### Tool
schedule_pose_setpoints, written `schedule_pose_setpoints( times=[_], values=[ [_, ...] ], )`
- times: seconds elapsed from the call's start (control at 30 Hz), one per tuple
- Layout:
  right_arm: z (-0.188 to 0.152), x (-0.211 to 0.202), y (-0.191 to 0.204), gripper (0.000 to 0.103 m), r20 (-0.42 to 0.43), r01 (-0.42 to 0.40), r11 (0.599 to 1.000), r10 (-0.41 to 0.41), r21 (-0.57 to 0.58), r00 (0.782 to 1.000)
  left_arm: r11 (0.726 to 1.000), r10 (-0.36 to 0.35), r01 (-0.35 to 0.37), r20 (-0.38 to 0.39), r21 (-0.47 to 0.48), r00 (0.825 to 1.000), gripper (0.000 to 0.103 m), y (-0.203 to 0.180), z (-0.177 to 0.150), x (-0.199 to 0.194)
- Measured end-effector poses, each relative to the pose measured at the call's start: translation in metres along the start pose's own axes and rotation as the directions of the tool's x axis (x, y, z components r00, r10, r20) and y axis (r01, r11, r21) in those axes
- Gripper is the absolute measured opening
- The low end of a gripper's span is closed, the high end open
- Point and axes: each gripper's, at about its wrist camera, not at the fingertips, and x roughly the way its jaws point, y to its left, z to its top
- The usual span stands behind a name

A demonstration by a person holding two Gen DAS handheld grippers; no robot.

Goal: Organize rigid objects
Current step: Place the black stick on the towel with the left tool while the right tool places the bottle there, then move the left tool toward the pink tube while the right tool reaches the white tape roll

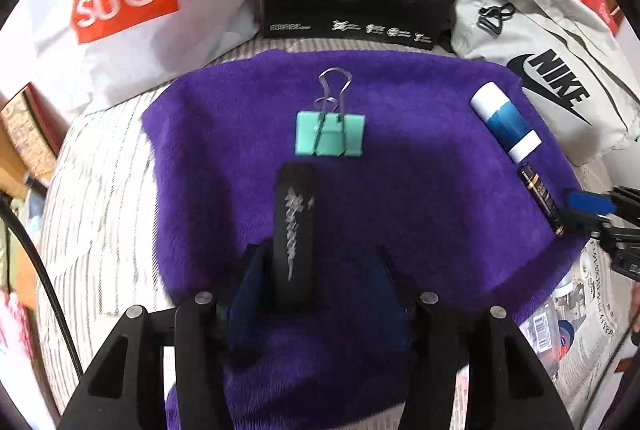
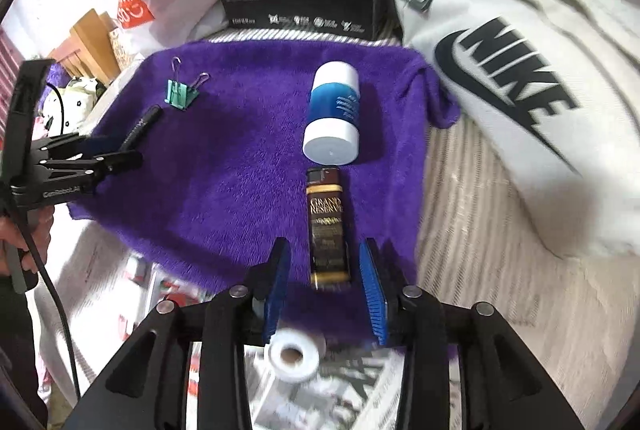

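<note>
Between the blue pads of your right tool (image 2: 324, 284) lies the dark lighter (image 2: 327, 226), lengthwise on the purple towel (image 2: 224, 166). The jaws stand wide, one pad on each side of its lower half, and neither looks to be touching it, so this tool holds nothing. Judging by its look, the lighter is light, stiff and glossy, so likely slippery; take it across its flat sides near the middle, square to the pads, or it may twist out. It is a slim brown-black body with gold lettering, a gold band at the near end and a dark cap at the far end, just short of the white-and-blue tube (image 2: 333, 118) lying beyond it.

Your left tool (image 1: 312, 278) has a black pen-like stick (image 1: 293, 226) lying between its pads, but its blue fingers (image 1: 250, 294) are spread either side, and I cannot tell whether they grip it. The stick has pale jagged markings and points toward the mint-green binder clip (image 1: 330, 135), which sits near its tip. That clip should be stiff and springy; hold its flat body, not the wire handles.
</note>
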Motion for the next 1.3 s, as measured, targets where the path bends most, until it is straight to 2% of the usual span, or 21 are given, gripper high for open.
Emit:
schedule_pose_setpoints(
  times=[0.07, 0.27, 0.4, 0.53, 0.87, 1.0, 1.17, 1.3],
  values=[
    [-0.008, -0.016, -0.001, 0.044, 0.022, 0.008, 1.000, -0.008, 0.012, 1.000, 1.000, 0.001, -0.001, 0.006, -0.012, 1.000, 0.052, 0.000, -0.007, -0.009],
    [-0.045, -0.050, -0.001, 0.046, 0.069, -0.006, 0.998, 0.002, 0.056, 0.998, 1.000, -0.002, 0.002, 0.076, 0.007, 0.997, 0.052, -0.019, -0.037, -0.057],
    [-0.071, -0.044, 0.006, 0.045, 0.060, -0.005, 0.999, 0.002, 0.049, 0.998, 1.000, -0.025, 0.023, 0.088, 0.016, 0.996, 0.052, -0.036, -0.063, -0.075],
    [-0.085, -0.027, 0.008, 0.043, 0.059, -0.009, 0.999, 0.006, 0.051, 0.998, 0.998, -0.061, 0.059, 0.061, 0.023, 0.996, 0.052, -0.056, -0.090, -0.073],
    [-0.078, -0.007, 0.004, 0.042, 0.092, -0.019, 0.996, 0.012, 0.084, 0.996, 0.995, -0.098, 0.098, -0.014, -0.008, 0.995, 0.052, -0.063, -0.127, -0.066],
    [-0.073, 0.000, 0.008, 0.042, 0.106, -0.024, 0.997, 0.015, 0.076, 0.994, 0.996, -0.092, 0.091, -0.023, -0.018, 0.996, 0.052, -0.064, -0.131, -0.062],
    [-0.077, 0.008, 0.017, 0.043, 0.135, 0.029, 0.998, -0.036, 0.050, 0.990, 0.998, -0.056, 0.056, -0.016, -0.003, 0.998, 0.052, -0.065, -0.136, -0.057],
    [-0.082, 0.011, 0.027, 0.051, 0.174, 0.059, 0.998, -0.061, 0.017, 0.983, 0.999, -0.048, 0.048, -0.004, 0.007, 0.999, 0.053, -0.065, -0.138, -0.057]
  ],
)
